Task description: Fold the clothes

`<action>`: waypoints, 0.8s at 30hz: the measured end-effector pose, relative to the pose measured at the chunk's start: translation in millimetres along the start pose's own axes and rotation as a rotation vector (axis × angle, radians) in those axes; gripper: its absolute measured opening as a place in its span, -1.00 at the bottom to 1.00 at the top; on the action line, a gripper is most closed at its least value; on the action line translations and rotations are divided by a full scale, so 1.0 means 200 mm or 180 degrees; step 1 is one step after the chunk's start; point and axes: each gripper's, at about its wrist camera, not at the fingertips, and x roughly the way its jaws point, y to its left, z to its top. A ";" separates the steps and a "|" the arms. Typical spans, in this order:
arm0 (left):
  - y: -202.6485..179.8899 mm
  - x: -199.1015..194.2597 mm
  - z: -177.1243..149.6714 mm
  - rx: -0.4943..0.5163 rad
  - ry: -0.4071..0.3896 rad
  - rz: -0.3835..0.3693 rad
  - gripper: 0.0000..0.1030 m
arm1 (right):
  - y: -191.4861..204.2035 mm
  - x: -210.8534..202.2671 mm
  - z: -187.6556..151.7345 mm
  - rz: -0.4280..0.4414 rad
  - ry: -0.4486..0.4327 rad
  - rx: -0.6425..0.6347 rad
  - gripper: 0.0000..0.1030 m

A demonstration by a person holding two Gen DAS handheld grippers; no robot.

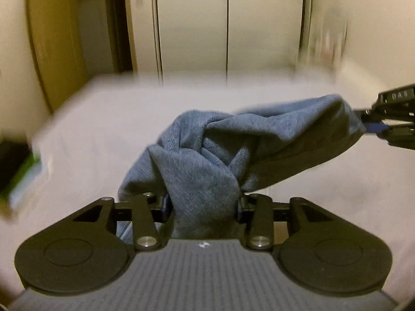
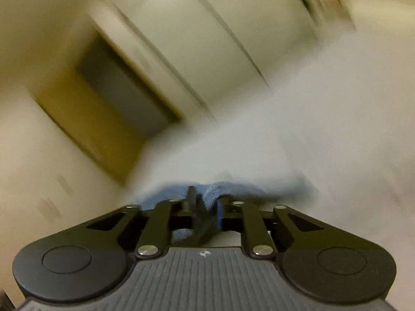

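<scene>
A blue knit garment [image 1: 220, 142] hangs bunched and twisted above a white bed sheet [image 1: 90, 134]. In the left wrist view my left gripper [image 1: 203, 204] is shut on a thick wad of it, the cloth filling the gap between the fingers. The garment stretches to the right, where my right gripper [image 1: 371, 125] pinches its far end. The right wrist view is badly blurred. There my right gripper [image 2: 206, 204] stands nearly closed with a fold of the blue garment [image 2: 233, 189] between its fingers.
Pale wardrobe doors [image 1: 225, 26] stand behind the bed. A wooden door frame [image 1: 52, 39] is at the left. A dark and green object [image 1: 18, 165] lies at the bed's left edge. The white sheet spreads wide around the garment.
</scene>
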 end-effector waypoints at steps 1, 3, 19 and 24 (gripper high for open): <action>0.00 0.07 -0.09 -0.0013 0.0239 0.0002 -0.24 | -0.08 0.10 -0.10 -0.0345 0.0371 0.0073 -0.59; 0.01 0.20 -0.28 -0.0040 0.0710 0.0007 -0.24 | -0.23 0.21 -0.27 -0.0903 0.0862 0.0149 -0.59; 0.21 0.03 -0.44 -0.0388 0.0787 0.0430 -0.06 | -0.18 0.12 -0.59 -0.0780 0.1148 -0.0951 0.45; 0.14 -0.09 -0.43 -0.0270 0.0744 0.0677 0.01 | -0.08 0.07 -0.71 -0.0684 0.1218 -0.1190 0.66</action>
